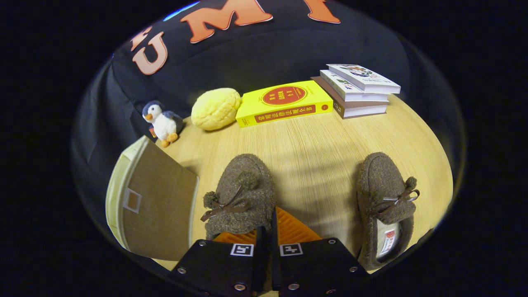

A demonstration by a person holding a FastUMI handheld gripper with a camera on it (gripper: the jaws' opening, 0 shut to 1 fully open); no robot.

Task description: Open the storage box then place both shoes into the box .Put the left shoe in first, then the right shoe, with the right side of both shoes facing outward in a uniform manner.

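Two brown fuzzy shoes with bows and pompoms lie on the wooden table (313, 140), toes pointing away from me. One shoe (241, 194) sits right at my gripper (270, 220). The fingers stand close together and pinch that shoe's right side wall, and the shoe body covers most of the left finger. The other shoe (385, 198) lies apart to the right, beyond the right finger, its pale lining showing. The storage box (154, 202) stands to the left of the held shoe, cream-sided with a brown panel and a small square tab. I cannot tell whether it is open.
Along the back of the table stand a penguin plush (161, 122), a yellow bun-shaped cushion (215, 108), a yellow book (284, 103) and a stack of three books (357, 90). Bare wood lies between the two shoes.
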